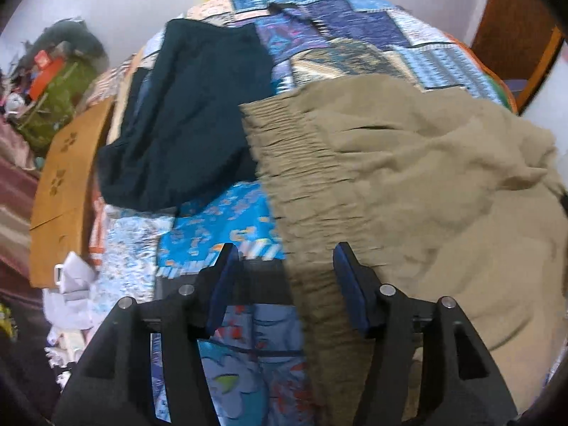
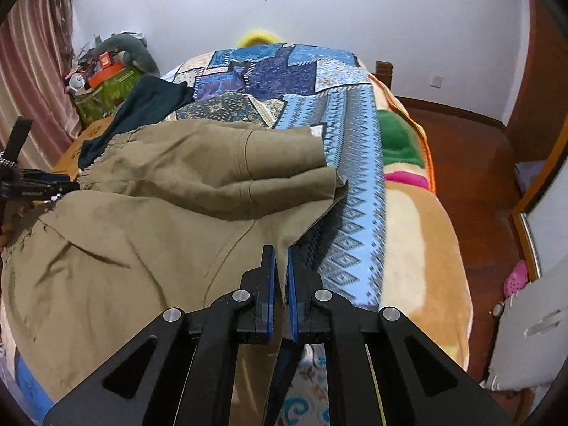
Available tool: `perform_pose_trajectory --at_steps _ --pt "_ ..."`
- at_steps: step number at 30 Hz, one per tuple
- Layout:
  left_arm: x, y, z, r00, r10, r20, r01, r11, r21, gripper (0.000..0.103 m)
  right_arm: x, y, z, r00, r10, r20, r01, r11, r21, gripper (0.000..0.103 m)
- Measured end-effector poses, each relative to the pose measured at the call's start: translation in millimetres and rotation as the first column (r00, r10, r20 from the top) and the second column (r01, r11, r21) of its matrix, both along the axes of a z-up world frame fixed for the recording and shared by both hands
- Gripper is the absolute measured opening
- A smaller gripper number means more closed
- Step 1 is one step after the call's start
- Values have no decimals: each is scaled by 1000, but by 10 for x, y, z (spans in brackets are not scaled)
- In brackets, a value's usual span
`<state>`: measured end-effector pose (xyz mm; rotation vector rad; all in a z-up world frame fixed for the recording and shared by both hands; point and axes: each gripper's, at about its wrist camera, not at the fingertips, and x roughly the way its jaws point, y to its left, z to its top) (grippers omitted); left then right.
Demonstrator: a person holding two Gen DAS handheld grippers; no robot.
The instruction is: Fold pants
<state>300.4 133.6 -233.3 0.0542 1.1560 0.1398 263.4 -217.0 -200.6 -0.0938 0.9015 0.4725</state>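
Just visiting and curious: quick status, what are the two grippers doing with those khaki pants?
Right gripper shut on khaki pants. Left gripper open, elastic waistband between its fingers, unpinched. Dark green garment lies beside the waistband.

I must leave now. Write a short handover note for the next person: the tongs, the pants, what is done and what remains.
Right tongs: shut on an edge of the khaki pants.
Left tongs: open, the elastic waistband passes between them, not pinched.
Pants lie on the patchwork bedspread, rumpled, one leg lying loosely over the rest. A dark garment lies beside the waistband.
Done: one end gripped. Left: grip the waistband, flatten, fold neatly.
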Motion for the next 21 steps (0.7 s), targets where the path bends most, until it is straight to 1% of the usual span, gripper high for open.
perform_pose_trajectory --at_steps 2,3,4,6,9,10,12,14,17,21 --pt "-39 69 -38 1000 29 1 -29 999 38 56 -1 -28 -67 1000 -20 -18 19 1000 -7 5" --pt "-51 110 -64 999 40 -8 -40 999 35 54 -7 -34 -98 999 -26 -29 25 1000 -11 5" --pt "-64 163 -103 999 51 -19 -51 999 13 55 0 -49 -156 998 -37 -44 37 999 -16 5" --pt "-88 212 -119 998 55 -18 -55 998 -12 54 19 -60 -284 996 -53 -77 50 998 -40 5" --pt "-106 198 -94 999 37 -17 -37 999 5 54 29 -28 -377 992 -58 -108 52 997 -54 6" --pt "-112 189 -83 999 28 -15 -28 1000 13 54 29 -19 -362 993 -57 -104 51 997 -59 6" --pt "-122 179 -41 1000 12 -12 -12 1000 25 53 50 -15 -292 993 -54 -107 48 997 -53 10" --pt "-137 192 38 1000 12 11 -12 1000 6 54 27 -42 -216 994 -53 -96 48 997 -52 10" --pt "-134 180 168 999 10 44 -9 1000 -27 54 -17 -88 -37 998 -50 -45 48 998 -47 11" --pt "-48 87 355 996 -18 91 23 998 -50 62 1 -125 163 999 -52 6 52 999 -4 20"
